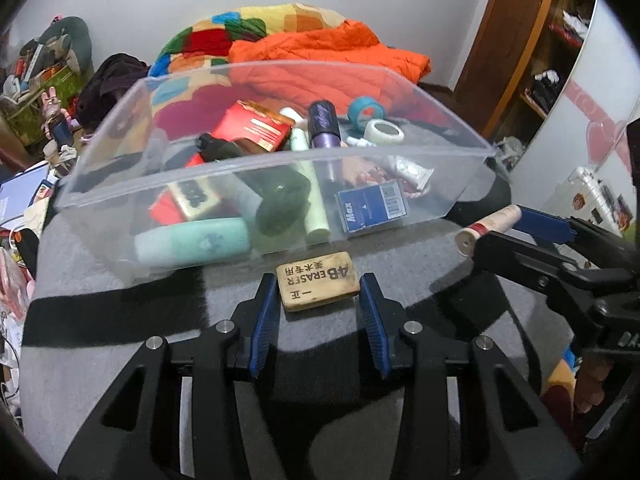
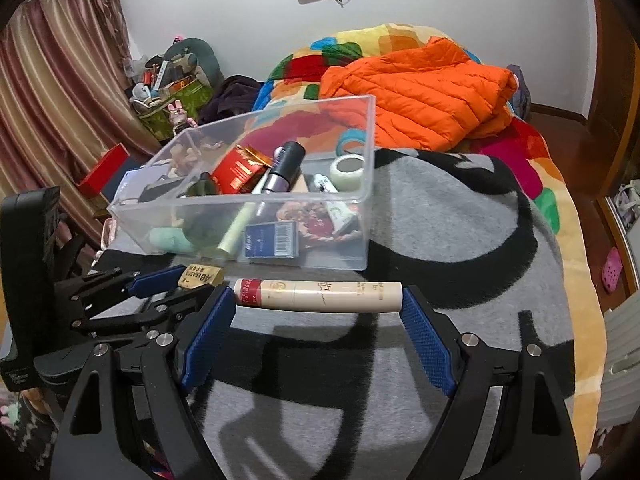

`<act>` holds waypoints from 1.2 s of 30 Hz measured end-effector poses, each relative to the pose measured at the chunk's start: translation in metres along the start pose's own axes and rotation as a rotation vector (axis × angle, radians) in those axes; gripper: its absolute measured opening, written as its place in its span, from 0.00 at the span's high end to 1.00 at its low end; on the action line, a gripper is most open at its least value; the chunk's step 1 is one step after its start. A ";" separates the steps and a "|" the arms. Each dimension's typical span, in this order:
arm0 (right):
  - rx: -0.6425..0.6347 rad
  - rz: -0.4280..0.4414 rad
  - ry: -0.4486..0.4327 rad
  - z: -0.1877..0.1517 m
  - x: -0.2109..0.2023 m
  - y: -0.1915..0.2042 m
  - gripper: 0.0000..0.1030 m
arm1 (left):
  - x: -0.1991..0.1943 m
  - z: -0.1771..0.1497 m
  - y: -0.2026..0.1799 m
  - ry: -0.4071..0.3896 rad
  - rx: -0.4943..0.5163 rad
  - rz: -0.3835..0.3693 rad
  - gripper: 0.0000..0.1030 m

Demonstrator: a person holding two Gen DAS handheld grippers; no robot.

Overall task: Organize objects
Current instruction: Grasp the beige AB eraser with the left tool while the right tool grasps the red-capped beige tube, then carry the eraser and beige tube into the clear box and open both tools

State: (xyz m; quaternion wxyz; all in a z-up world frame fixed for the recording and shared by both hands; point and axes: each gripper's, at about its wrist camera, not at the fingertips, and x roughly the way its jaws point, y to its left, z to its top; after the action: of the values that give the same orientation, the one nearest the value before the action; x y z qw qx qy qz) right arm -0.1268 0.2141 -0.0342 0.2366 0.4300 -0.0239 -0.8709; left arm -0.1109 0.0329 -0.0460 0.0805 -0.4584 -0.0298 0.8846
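Note:
A clear plastic bin point(image 1: 280, 152) point(image 2: 360, 200) stands on the grey blanket, holding several items: tubes, tape rolls, a red box, a blue box. My left gripper point(image 1: 318, 292) is closed on a tan 4B eraser point(image 1: 318, 286), which also shows in the right wrist view point(image 2: 200, 276), just in front of the bin. My right gripper point(image 2: 318, 300) holds a cream tube with a red cap point(image 2: 320, 295) end to end between its blue pads, close in front of the bin. The tube also shows in the left wrist view point(image 1: 488, 226).
An orange puffer jacket point(image 2: 420, 88) and a colourful quilt point(image 1: 260, 28) lie behind the bin. Clutter and a curtain point(image 2: 48, 100) are at the left. A wooden shelf point(image 1: 540, 40) stands at the right. The grey-and-black blanket point(image 2: 440, 220) spreads right of the bin.

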 end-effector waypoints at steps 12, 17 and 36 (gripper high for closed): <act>-0.057 0.009 -0.092 0.034 -0.016 0.028 0.21 | -0.064 0.021 0.021 -0.183 -0.028 -0.003 0.60; -0.083 0.003 -0.120 0.050 -0.013 0.039 0.21 | -0.071 0.033 0.040 -0.213 -0.052 0.020 0.60; -0.099 0.030 -0.020 0.063 0.039 0.054 0.21 | -0.038 0.050 0.067 -0.160 -0.075 0.039 0.60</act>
State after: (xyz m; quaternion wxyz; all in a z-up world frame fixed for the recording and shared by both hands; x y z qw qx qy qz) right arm -0.1736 0.1392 -0.0105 0.2704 0.4088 0.0106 -0.8716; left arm -0.1381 -0.0385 0.0055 0.0433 -0.3896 -0.0606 0.9180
